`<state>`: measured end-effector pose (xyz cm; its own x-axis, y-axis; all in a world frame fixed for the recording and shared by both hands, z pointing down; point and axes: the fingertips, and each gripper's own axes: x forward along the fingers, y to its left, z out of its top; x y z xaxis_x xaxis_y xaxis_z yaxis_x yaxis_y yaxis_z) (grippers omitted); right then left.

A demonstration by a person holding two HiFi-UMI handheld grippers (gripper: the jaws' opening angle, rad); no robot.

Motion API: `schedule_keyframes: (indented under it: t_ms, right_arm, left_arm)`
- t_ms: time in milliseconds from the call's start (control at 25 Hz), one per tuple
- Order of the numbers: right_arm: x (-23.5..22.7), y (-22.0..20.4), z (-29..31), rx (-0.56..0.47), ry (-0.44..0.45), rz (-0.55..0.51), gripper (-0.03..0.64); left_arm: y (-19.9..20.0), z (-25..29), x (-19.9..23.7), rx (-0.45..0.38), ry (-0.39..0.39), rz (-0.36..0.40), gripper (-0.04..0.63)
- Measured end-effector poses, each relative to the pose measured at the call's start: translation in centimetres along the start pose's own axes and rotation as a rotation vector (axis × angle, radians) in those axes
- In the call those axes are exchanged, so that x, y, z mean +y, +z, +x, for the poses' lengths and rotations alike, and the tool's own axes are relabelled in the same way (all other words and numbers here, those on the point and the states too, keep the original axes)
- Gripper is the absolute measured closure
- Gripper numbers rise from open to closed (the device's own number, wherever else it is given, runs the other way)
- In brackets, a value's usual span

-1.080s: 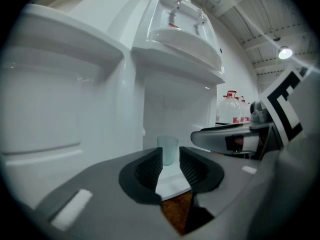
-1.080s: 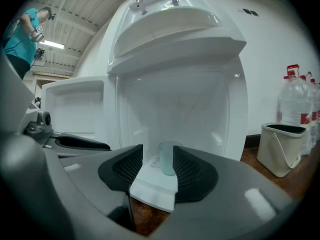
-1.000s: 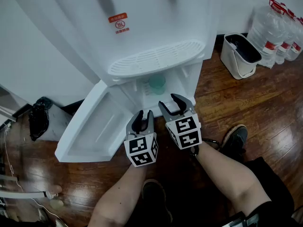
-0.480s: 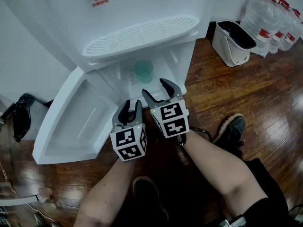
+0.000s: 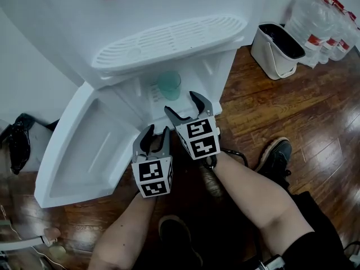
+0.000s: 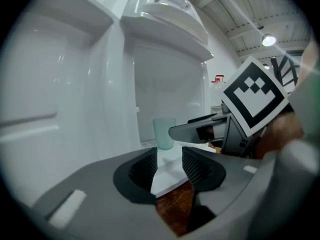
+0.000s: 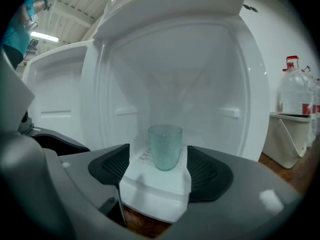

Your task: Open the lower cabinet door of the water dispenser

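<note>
The white water dispenser's lower cabinet door [image 5: 84,145] hangs swung wide open to the left; it also shows as the door [image 7: 55,104] in the right gripper view. Inside the open cabinet [image 7: 200,84] a pale green cup [image 5: 169,86] stands upright on a white ledge. My right gripper [image 5: 181,104] is open just in front of the cup [image 7: 165,146], not touching it; its jaws have just been opening with nothing between them. My left gripper [image 5: 157,133] is open below and left of it, by the cabinet's bottom edge; its jaws have also just opened further, empty. The cup [image 6: 164,133] lies ahead of it.
The dispenser's drip grille [image 5: 169,38] juts out above the cabinet. A white bin [image 5: 277,50] and water bottles [image 5: 332,27] stand at the right on the wooden floor. A black bag [image 5: 17,142] lies at the left. The person's shoe [image 5: 274,153] is right of the grippers.
Both grippers have sunk lower in front of the open cabinet. The right jaws stand clearly wider than before; the left jaws a little wider. The door stays open.
</note>
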<state>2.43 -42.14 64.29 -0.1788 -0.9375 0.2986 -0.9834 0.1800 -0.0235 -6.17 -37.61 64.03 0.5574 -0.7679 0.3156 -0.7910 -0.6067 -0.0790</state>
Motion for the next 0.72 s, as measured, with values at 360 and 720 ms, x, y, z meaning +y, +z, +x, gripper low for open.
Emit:
schedule_keyframes:
  t_ms: [360, 720]
  right_arm:
    - [-0.3, -0.7, 3.9, 0.015, 0.004, 0.022, 0.202]
    - [-1.1, -0.7, 6.2, 0.023, 0.036, -0.002, 0.167]
  left_arm:
    - [-1.1, 0.5, 0.4, 0.021, 0.024, -0.022, 0.357]
    - [-1.2, 1.8, 0.8, 0.019, 0.035, -0.069, 0.357]
